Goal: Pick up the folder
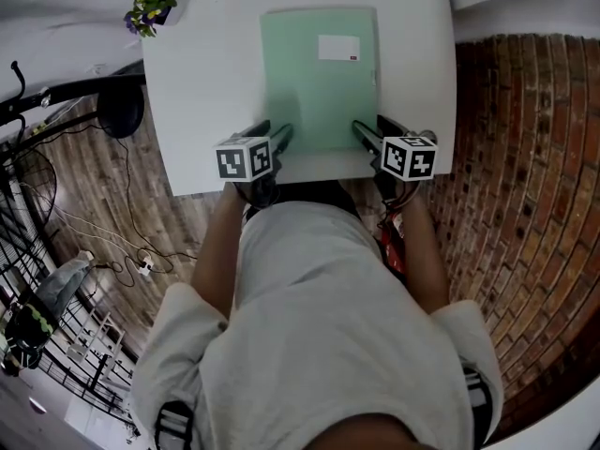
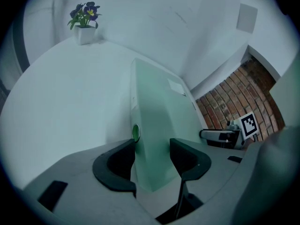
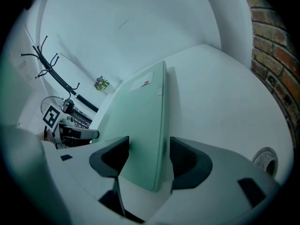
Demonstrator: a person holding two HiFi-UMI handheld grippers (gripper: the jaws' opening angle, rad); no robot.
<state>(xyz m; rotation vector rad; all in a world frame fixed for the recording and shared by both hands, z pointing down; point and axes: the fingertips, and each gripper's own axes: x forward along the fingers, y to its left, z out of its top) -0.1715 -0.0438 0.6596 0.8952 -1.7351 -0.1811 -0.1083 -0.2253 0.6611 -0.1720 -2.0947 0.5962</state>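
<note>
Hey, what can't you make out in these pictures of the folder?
- Print on the folder's label: too small in every view.
- Folder's contents: it is closed, all views.
- Folder's near corners, head view: covered by the left gripper and right gripper.

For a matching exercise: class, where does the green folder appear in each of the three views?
Head view: folder upper centre.
Left gripper view: folder centre, reaching down to lower centre.
Right gripper view: folder centre, slightly left.
Shared landmark: flower pot, upper left, upper left, then left of centre.
</note>
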